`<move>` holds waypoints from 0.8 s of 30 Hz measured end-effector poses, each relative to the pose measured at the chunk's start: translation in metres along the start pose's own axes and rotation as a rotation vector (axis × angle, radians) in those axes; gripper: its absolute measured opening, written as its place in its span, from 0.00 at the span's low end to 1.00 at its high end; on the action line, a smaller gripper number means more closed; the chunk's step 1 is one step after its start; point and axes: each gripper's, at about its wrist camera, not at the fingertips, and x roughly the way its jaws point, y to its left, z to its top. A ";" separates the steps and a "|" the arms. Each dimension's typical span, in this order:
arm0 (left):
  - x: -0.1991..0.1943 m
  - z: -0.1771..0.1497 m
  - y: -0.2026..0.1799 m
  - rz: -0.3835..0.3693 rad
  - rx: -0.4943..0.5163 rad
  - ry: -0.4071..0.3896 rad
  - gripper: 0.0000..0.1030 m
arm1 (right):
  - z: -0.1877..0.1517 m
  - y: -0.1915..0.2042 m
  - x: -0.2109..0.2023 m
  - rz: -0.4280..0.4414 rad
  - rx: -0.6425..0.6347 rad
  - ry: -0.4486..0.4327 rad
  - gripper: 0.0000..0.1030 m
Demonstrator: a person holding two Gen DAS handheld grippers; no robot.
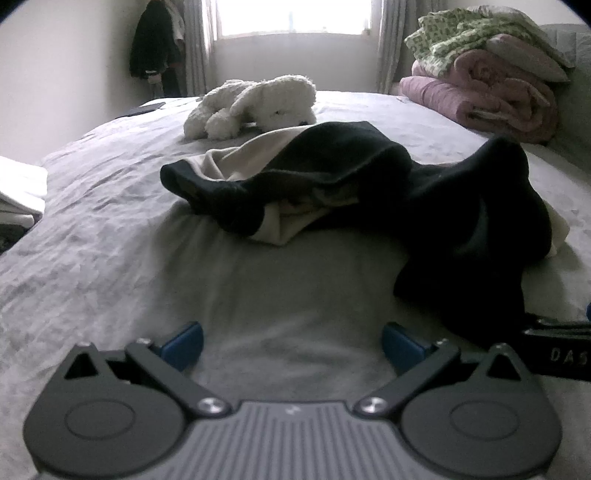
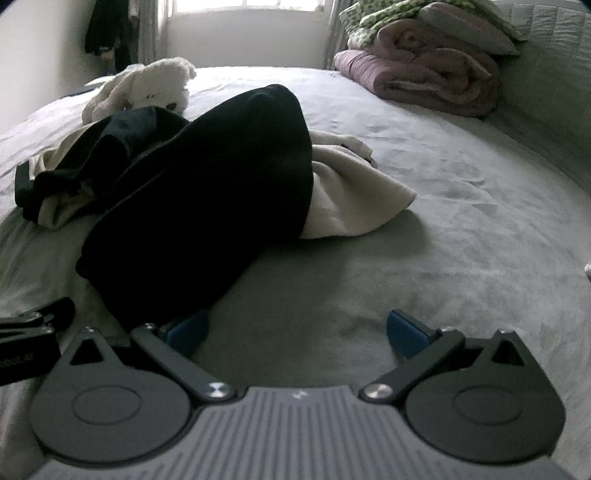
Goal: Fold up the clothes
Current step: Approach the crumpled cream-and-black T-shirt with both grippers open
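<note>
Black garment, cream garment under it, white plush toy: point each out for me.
Black fabric garment (image 2: 207, 192): right wrist view, on its broad middle panel.
Cream fabric garment (image 2: 351, 199): right wrist view, on the part sticking out to the right.
White fluffy plush toy (image 1: 273, 99): left wrist view, on its body.

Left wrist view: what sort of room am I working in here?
Most likely a bedroom. The clothes lie on a wide bed with a grey sheet, a white plush toy sits further back, and folded quilts are stacked at the far right near a curtained window.
</note>
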 end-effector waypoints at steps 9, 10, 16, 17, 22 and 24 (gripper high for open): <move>-0.001 0.010 -0.001 0.016 0.066 0.094 1.00 | 0.006 -0.003 -0.005 0.027 -0.032 0.051 1.00; -0.002 0.012 0.000 0.020 0.065 0.097 1.00 | 0.009 0.000 -0.008 0.033 -0.044 0.043 1.00; -0.005 0.027 0.011 0.068 0.055 0.109 1.00 | 0.023 -0.005 -0.017 0.093 -0.064 -0.023 1.00; -0.004 0.030 0.015 0.078 0.044 0.107 1.00 | 0.024 -0.005 -0.019 0.107 -0.061 -0.030 1.00; 0.001 0.043 0.027 0.100 -0.012 0.097 1.00 | 0.032 -0.008 -0.025 0.183 -0.026 -0.061 1.00; 0.001 0.047 0.027 0.091 -0.027 0.095 1.00 | 0.033 -0.010 -0.025 0.202 -0.030 -0.067 1.00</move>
